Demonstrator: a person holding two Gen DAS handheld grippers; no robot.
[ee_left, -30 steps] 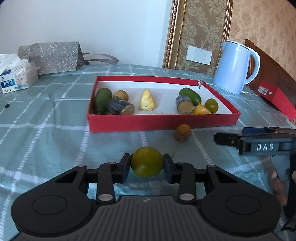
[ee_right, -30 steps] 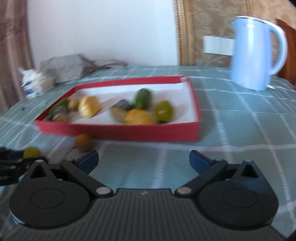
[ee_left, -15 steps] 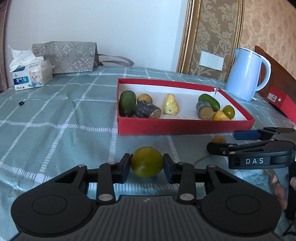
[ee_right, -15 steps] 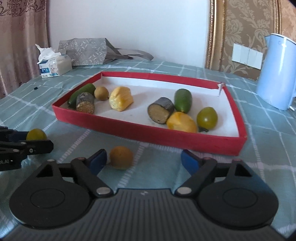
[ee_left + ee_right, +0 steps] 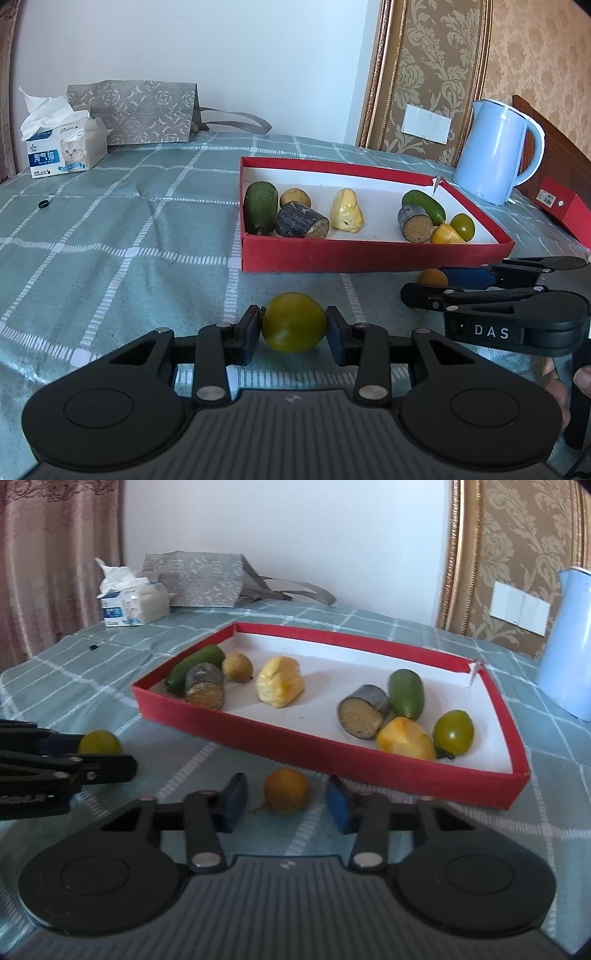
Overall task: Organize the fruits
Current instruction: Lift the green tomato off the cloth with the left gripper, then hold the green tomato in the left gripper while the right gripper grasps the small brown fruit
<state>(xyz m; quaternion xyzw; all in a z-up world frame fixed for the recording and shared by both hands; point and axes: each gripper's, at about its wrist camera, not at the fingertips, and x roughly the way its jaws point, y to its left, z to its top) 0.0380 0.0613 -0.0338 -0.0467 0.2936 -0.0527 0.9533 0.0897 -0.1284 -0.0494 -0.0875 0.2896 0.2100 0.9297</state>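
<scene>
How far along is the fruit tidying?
Mostly done: eight pieces already lie in the red tray. In hand: the left gripper clamps a yellow-green fruit; the right gripper has just been closing around the small orange fruit on the tablecloth, pads not yet touching. Left: putting both into the tray.

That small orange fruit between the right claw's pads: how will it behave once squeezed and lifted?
The orange fruit looks round and smooth, so it could probably roll or squirt out if the right claw, whose jaws have just been closing, pinches off-centre. It seems small, likely light. The pads show gaps on both sides, so it probably isn't gripped; resting free on the tablecloth, a nudge may roll it.
</scene>
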